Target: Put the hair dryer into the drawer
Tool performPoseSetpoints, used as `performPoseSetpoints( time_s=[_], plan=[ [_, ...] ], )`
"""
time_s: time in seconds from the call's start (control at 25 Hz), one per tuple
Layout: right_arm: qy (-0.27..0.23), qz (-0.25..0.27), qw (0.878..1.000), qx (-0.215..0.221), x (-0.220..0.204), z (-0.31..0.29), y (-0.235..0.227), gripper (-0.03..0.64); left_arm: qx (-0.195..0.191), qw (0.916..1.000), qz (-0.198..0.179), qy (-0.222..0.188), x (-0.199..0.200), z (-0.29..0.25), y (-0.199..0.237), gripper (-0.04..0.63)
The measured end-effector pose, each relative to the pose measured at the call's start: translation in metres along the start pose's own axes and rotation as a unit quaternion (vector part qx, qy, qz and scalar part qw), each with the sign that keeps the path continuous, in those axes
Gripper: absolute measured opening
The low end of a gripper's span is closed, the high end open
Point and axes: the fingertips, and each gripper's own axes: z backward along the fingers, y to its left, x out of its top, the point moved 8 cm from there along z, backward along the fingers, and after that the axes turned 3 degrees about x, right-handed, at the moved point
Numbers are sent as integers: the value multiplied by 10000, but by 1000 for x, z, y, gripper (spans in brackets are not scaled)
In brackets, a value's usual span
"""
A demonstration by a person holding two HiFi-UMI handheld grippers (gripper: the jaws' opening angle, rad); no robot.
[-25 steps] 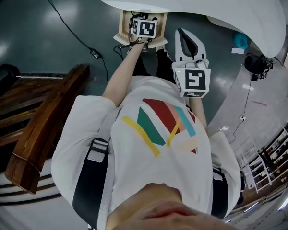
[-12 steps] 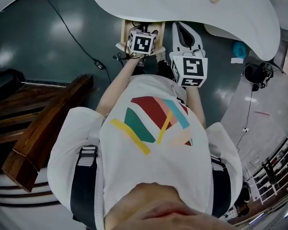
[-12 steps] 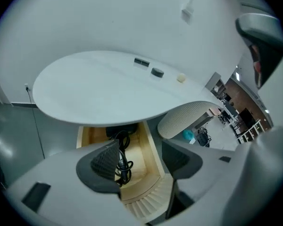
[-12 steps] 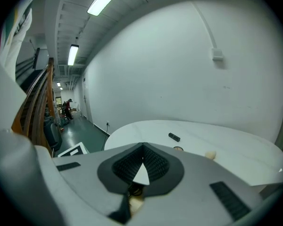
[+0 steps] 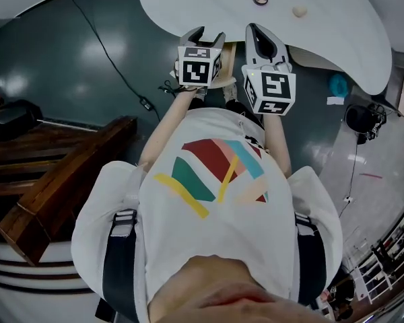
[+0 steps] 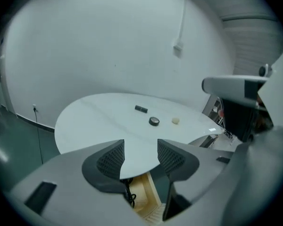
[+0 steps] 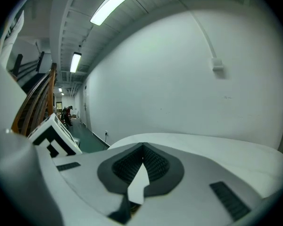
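The left gripper (image 6: 140, 157) has its jaws spread with nothing between them; they have just been closing a little. It is held above the near edge of the white table (image 6: 99, 121), over the open wooden drawer (image 6: 148, 199). A black cord (image 6: 129, 194) lies in that drawer, but the hair dryer's body cannot be made out; the right gripper (image 7: 142, 149) is empty, its jaws pressed together.

We stand over a glossy dark green floor (image 5: 67, 52) that mirrors soft patches of light. A white oval worktop (image 5: 337, 25) lies ahead of us, with a wooden stair rail (image 5: 60, 180) to our left. Beyond it we face a plain white wall (image 6: 108, 41), and strip lights (image 7: 115, 4) glow overhead.
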Motion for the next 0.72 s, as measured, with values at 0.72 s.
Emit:
performPoseSetpoints(
  time_s=[0.72],
  plan=[
    [-958, 12, 9954, 92, 66, 15, 5, 11, 457, 9558, 67, -2903, 126, 129, 7, 15]
  ],
)
